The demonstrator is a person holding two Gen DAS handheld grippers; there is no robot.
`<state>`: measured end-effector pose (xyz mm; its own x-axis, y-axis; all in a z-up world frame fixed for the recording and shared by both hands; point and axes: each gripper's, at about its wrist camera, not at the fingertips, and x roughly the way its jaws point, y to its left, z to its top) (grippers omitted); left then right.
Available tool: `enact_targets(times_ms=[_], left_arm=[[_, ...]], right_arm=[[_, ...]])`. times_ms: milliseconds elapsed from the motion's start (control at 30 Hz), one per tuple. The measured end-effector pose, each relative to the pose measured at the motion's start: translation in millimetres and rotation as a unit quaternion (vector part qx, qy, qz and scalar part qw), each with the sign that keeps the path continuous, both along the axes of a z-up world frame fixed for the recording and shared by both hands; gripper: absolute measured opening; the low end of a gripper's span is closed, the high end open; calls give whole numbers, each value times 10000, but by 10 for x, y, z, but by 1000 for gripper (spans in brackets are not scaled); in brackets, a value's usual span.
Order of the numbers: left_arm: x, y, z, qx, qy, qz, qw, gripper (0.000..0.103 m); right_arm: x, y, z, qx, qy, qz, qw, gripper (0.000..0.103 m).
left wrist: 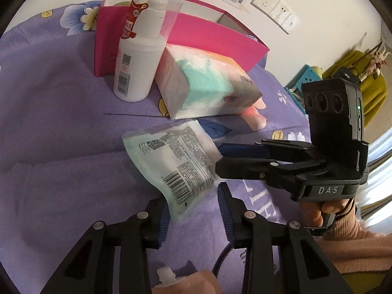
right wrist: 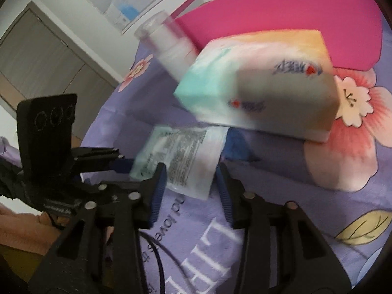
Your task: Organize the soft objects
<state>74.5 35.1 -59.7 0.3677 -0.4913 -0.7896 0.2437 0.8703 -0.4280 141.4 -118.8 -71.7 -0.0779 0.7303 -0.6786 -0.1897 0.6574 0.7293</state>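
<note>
A flat pale-green wet-wipes pouch (left wrist: 175, 161) lies printed side up on the purple floral bedspread (left wrist: 61, 122). Just behind it a plastic-wrapped tissue pack (left wrist: 205, 80) rests tilted, seemingly against a white pump bottle (left wrist: 139, 56) standing by a pink box (left wrist: 210, 36).

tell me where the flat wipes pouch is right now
In both wrist views the wipes pouch lies on the purple bedspread, just in front of the tissue pack.

Bed (left wrist: 61, 122) covered in purple floral bedding. Resting directly on it — pink box (left wrist: 208, 36), upright white pump bottle (left wrist: 137, 66) just in front, pastel tissue pack (left wrist: 203, 83) beside the bottle, flat printed sachet (left wrist: 176, 161) nearer the camera.
</note>
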Motion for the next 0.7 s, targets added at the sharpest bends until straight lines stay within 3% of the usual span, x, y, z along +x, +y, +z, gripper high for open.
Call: enact_targets(times_ms=[267, 567, 700], left_arm=[[-12, 234, -10, 107, -36, 347, 9993, 37], [-4, 259, -10, 57, -50, 322, 9995, 32], [-17, 222, 6, -20, -72, 262, 9996, 32]], right_arm=[[36, -100, -68, 54, 135, -213, 9997, 38], [28, -35, -44, 93, 34, -202, 9997, 39], [-15, -65, -56, 336, 164, -314, 9988, 28]])
